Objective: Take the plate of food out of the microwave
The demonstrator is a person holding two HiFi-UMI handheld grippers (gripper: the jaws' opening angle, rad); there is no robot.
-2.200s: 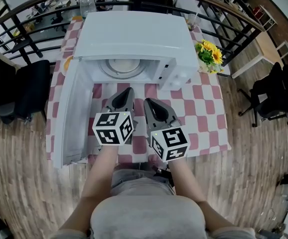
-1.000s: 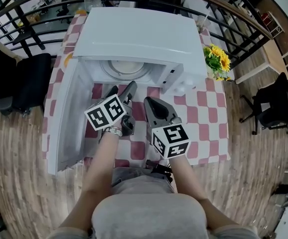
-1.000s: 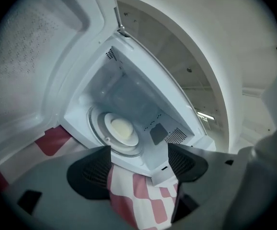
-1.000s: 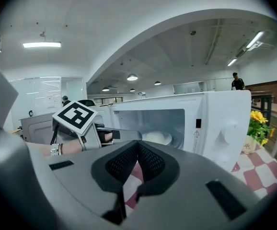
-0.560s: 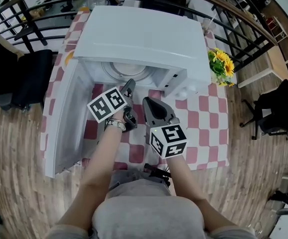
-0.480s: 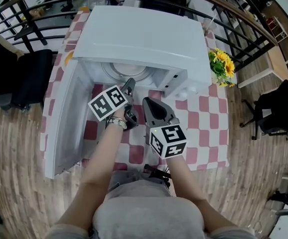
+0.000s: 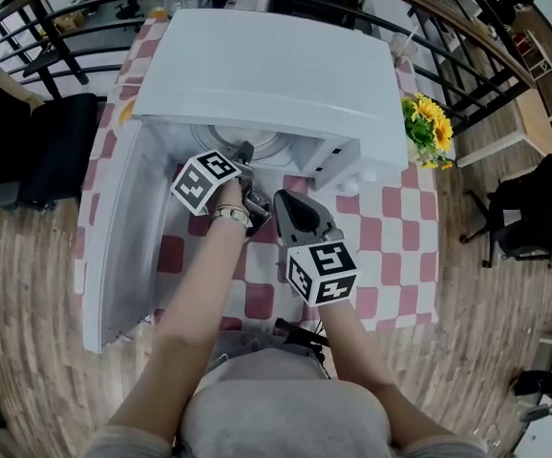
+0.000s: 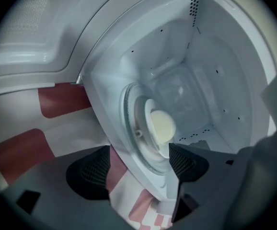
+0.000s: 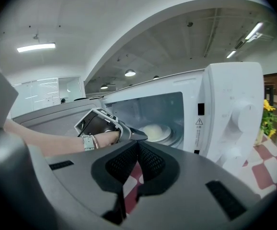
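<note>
A white plate with a pale round of food sits on the glass turntable inside the open white microwave. In the head view only the plate's edge shows under the microwave's top. My left gripper is rolled on its side at the mouth of the cavity. Its jaws stand open, just short of the plate, with nothing between them. My right gripper hangs back over the tablecloth in front of the microwave. Its jaws are shut and empty, and its view shows the plate past the left gripper.
The microwave door hangs wide open to the left, past the table edge. The control panel with knobs is to the right of the cavity. Yellow flowers stand at the microwave's right on the red-checked table. A black chair is at the left.
The left gripper has moved forward from the table's front to the microwave's mouth and rolled onto its side. The right gripper has stayed about where it was.
</note>
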